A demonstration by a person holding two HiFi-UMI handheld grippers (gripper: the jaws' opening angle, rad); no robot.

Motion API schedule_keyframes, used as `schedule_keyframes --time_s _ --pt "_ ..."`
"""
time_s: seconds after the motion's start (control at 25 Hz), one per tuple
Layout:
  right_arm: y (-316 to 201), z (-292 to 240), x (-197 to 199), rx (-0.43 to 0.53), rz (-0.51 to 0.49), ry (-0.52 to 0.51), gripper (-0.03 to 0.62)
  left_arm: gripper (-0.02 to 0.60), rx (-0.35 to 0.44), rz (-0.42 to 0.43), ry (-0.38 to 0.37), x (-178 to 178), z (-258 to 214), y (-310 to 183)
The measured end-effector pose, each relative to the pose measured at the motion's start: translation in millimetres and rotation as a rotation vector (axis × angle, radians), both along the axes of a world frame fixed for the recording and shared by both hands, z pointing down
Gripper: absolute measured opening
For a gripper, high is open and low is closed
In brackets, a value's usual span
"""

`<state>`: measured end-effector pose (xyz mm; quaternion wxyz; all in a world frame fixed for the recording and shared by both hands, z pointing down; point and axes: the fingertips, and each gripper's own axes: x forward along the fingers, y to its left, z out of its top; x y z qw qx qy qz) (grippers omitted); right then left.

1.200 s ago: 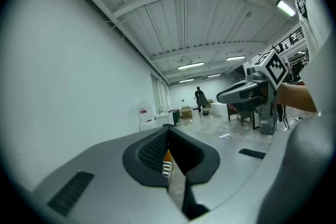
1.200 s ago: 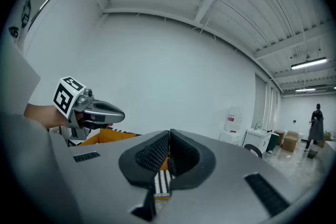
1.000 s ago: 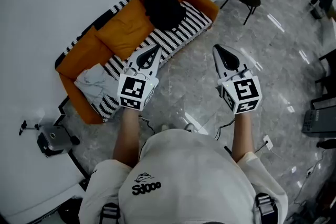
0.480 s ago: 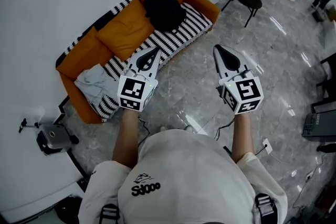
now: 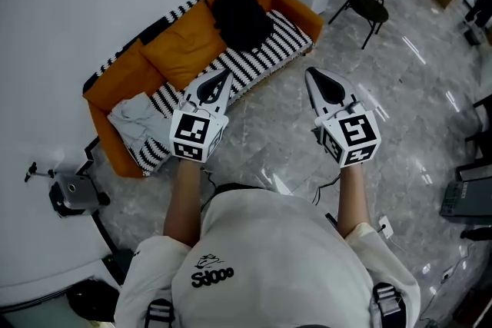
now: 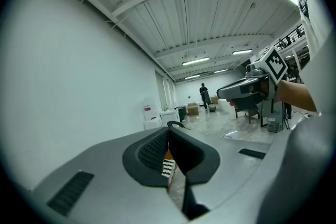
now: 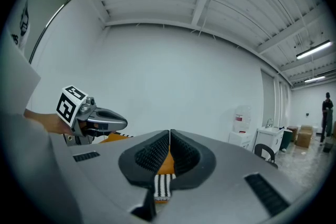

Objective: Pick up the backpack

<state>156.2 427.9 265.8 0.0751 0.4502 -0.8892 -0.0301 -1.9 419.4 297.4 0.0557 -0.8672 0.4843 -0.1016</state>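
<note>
Against the white wall, an orange sofa carries the black backpack at its right end. It looks soft and probably light, so its top part seems best to grasp. The left gripper and right gripper have their fingers together, holding nothing.

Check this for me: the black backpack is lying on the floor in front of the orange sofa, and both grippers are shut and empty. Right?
Not quite. The head view shows the black backpack lying on the orange sofa, not on the floor in front of it. The left gripper and right gripper are indeed shut and empty.
</note>
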Motion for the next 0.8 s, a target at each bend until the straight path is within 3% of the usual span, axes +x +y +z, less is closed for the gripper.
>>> schedule_keyframes --time_s 0.44,0.8 --pt "-24 7 31 -0.015 -0.023 -0.023 0.035 0.021 -0.002 -0.039 0.007 26 6 -20" --pt "-101 28 29 -0.051 0.019 -0.030 0.035 0.021 -0.033 -0.009 0.026 20 31 -100"
